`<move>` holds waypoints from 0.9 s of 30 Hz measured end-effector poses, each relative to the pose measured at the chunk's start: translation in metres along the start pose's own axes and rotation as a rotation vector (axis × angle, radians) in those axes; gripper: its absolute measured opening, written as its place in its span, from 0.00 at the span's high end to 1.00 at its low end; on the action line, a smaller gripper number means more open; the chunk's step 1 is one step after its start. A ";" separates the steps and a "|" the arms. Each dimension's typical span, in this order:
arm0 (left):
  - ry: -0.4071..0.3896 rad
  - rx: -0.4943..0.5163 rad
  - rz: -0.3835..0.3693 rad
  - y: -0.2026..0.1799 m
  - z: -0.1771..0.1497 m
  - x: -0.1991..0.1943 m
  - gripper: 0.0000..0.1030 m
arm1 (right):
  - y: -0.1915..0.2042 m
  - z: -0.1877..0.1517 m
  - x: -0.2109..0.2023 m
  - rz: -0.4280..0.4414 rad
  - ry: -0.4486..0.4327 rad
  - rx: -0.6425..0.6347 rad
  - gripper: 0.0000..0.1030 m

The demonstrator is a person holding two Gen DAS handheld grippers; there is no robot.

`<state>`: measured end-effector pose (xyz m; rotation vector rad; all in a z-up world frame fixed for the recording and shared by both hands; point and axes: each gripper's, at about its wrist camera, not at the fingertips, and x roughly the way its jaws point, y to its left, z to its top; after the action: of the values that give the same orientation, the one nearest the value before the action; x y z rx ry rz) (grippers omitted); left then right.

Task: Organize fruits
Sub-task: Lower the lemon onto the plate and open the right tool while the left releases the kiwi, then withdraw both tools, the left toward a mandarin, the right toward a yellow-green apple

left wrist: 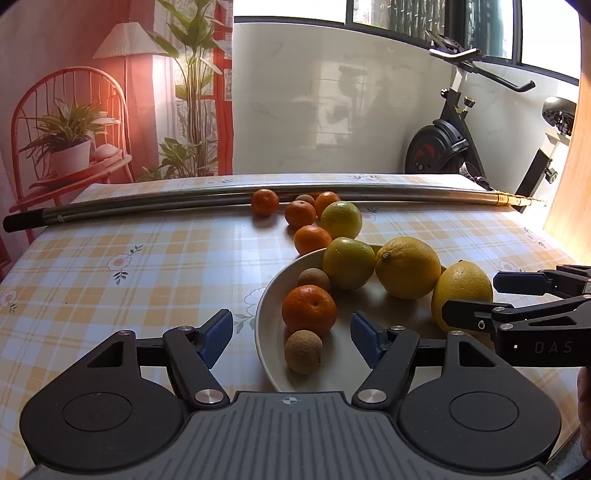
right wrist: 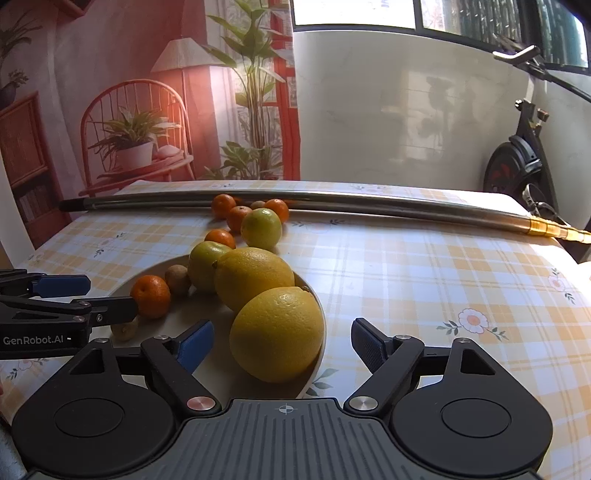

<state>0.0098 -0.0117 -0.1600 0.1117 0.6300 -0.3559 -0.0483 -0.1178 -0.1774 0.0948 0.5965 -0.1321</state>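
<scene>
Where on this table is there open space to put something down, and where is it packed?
Bare tablecloth lies left of the plate, up to the metal pole. A second patch lies right of the plate. The plate's right half is crowded with lemons, and loose tangerines cluster beside the pole.

Room setting, seen from both wrist views. The desk [left wrist: 147,258] is covered by a yellow-and-white plaid cloth printed with small flowers. A long metal pole [left wrist: 236,195] with a black end and a brass-coloured tip lies across its far side. Behind, at left, hangs a printed backdrop [left wrist: 110,92] in pink and red tones showing a rattan chair, potted plants and a floor lamp. A white marbled wall panel [left wrist: 325,110] fills the centre, with dark-framed windows [left wrist: 424,18] above admitting daylight. An exercise bike [left wrist: 450,136] stands at right. A wooden panel [left wrist: 576,184] edges the left wrist view.
</scene>
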 end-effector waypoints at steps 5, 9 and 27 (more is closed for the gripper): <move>-0.010 -0.010 0.014 0.002 0.001 0.000 0.26 | -0.003 0.000 0.000 -0.005 -0.003 0.017 0.20; -0.007 -0.011 0.021 0.002 0.001 -0.001 0.25 | -0.004 0.000 0.001 -0.008 -0.003 0.025 0.20; -0.043 -0.132 0.018 0.042 0.055 -0.011 0.15 | -0.032 0.052 -0.007 0.022 -0.090 0.080 0.18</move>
<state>0.0469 0.0189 -0.1100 -0.0163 0.6081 -0.2973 -0.0302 -0.1553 -0.1321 0.1721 0.5006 -0.1384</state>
